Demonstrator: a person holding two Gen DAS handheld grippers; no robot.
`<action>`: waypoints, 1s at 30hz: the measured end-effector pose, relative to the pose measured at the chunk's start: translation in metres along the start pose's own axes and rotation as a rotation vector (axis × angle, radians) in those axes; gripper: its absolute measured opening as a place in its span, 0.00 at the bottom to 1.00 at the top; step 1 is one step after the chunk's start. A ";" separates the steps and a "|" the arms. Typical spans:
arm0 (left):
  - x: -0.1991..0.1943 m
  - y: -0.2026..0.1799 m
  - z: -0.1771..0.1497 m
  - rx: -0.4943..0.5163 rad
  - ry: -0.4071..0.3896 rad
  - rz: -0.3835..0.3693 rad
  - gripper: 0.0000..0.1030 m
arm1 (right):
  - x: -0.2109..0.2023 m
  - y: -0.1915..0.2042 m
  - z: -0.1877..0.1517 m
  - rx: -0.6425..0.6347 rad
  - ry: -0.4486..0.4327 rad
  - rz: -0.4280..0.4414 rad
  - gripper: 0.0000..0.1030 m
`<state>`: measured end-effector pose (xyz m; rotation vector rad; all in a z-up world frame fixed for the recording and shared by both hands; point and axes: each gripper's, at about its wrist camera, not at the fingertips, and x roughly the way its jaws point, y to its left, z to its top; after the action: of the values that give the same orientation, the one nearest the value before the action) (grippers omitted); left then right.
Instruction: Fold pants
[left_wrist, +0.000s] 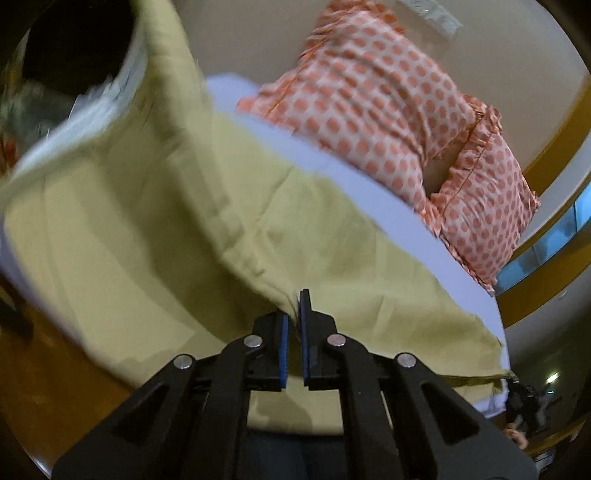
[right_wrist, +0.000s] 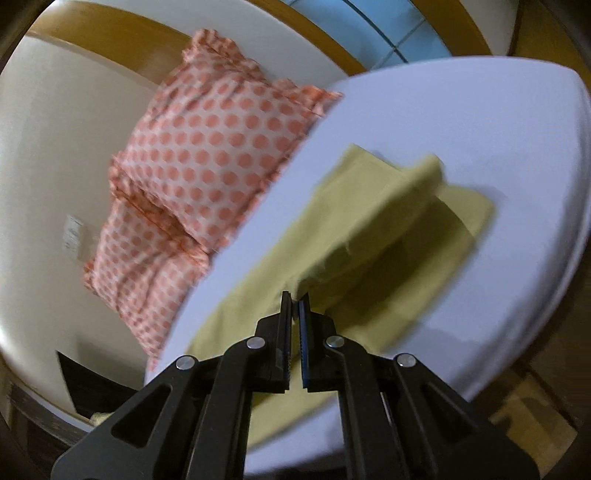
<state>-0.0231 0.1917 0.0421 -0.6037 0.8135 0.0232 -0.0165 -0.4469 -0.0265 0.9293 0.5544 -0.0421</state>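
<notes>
The pants (left_wrist: 155, 229) are yellow-green and lie spread on a white bed (left_wrist: 388, 210). My left gripper (left_wrist: 295, 314) is shut on a pinched fold of the pants cloth and lifts it off the sheet. In the right wrist view my right gripper (right_wrist: 294, 306) is shut on an edge of the pants (right_wrist: 369, 236), and the lifted part hangs as a raised flap over the flat part. The white bed (right_wrist: 480, 122) lies under them.
Two pillows with orange dots (left_wrist: 388, 110) lean at the head of the bed against a cream wall; they also show in the right wrist view (right_wrist: 207, 155). Wooden floor (left_wrist: 48, 380) lies beside the bed. A dark round object (left_wrist: 74, 48) stands at the upper left.
</notes>
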 end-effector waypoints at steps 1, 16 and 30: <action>-0.001 0.005 -0.007 -0.007 0.001 -0.001 0.05 | 0.001 -0.005 -0.004 0.007 0.007 -0.014 0.04; -0.018 0.026 -0.057 0.019 -0.024 -0.009 0.16 | -0.043 -0.036 0.002 0.029 -0.173 -0.188 0.66; -0.049 0.068 -0.060 -0.045 -0.137 0.012 0.42 | -0.004 0.027 -0.001 -0.278 -0.221 -0.007 0.05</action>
<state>-0.1139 0.2277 0.0103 -0.6324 0.6852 0.0934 -0.0130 -0.4307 -0.0047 0.6420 0.3477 -0.0712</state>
